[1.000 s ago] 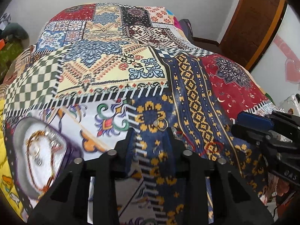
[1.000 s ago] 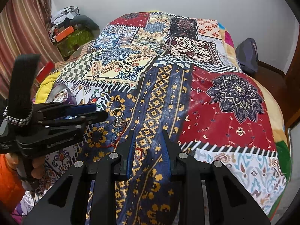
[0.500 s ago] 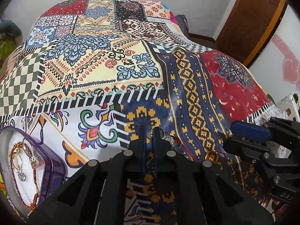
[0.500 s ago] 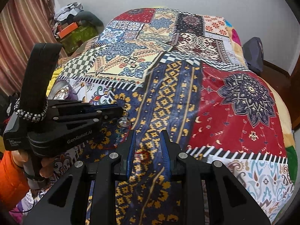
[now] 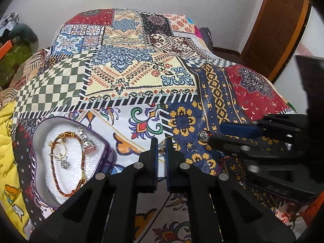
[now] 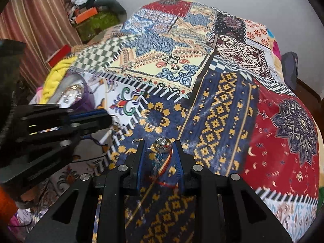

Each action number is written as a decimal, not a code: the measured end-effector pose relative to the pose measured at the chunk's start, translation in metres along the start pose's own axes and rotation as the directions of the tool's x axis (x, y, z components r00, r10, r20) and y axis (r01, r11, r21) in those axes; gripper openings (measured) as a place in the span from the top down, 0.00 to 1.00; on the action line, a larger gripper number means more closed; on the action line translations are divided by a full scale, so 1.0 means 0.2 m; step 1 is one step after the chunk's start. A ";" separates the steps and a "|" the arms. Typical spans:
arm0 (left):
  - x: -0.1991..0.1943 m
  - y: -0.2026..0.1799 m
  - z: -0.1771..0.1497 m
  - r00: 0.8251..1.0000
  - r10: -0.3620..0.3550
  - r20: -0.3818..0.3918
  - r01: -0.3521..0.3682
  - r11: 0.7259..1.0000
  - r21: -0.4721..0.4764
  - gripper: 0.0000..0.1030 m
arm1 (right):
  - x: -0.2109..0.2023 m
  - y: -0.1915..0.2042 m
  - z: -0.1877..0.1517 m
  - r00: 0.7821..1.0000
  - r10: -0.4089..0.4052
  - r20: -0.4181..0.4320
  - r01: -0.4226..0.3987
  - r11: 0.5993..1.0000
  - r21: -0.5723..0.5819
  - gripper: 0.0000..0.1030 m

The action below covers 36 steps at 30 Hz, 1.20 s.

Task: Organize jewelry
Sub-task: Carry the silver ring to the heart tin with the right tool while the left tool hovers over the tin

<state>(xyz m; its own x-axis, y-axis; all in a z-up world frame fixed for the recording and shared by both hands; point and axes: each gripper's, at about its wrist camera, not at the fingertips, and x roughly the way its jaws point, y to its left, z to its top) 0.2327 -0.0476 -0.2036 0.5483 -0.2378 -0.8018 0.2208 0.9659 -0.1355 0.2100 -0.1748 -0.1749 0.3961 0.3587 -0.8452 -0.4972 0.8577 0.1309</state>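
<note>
A gold ring sits pinched between the tips of the left gripper, whose blue-padded fingers stand nearly together with only the ring's band between them. The ring stands on edge, its hoop rising past the fingertips and leaning toward 1 o'clock in the left wrist view; whether it is clear of the bedspread I cannot tell.

At 3 o'clock from it, just beside, a small hook earring lies on the navy-and-yellow patch. Further along at 3 o'clock a round, faceted silver piece rests on the cloth, touching the tip of the right gripper. In the right wrist view that same silver piece lies between the spread fingertips of the right gripper, which is parted and grips nothing. A red thread bracelet trails from it toward 6 o'clock, its long axis running along the fingers, with blue beads beside it.

At 9 o'clock from the ring, well apart, a heart-shaped purple tin with a white lining holds a beaded necklace running roughly 12 to 6 o'clock, a thin hoop and silver earrings.

At the lower left of the right wrist view an orange sleeve shows behind the left gripper's handle.
</note>
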 end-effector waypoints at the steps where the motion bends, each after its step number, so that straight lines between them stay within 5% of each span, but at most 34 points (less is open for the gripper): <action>1: -0.01 0.01 0.00 1.000 -0.003 0.005 0.004 1.000 -0.002 0.96 | 0.02 0.00 0.01 1.000 -0.007 -0.010 0.007 1.000 0.002 0.77; 15: -0.08 0.03 -0.01 0.999 -0.015 0.044 0.016 1.000 -0.015 0.95 | 0.04 0.00 0.01 1.000 -0.030 -0.006 0.030 0.999 0.013 0.81; 36: -0.58 0.10 0.00 0.974 0.044 0.221 -0.034 0.998 -0.051 0.95 | -0.44 0.30 0.15 0.968 0.005 0.250 0.011 0.998 -0.062 0.80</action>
<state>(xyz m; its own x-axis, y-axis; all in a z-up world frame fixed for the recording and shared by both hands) 0.1739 0.0001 -0.1135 0.7224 -0.2115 -0.6583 0.1603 0.9774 -0.1381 0.1684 -0.1441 -0.0764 0.5741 0.4437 -0.6881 -0.5398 0.8370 0.0892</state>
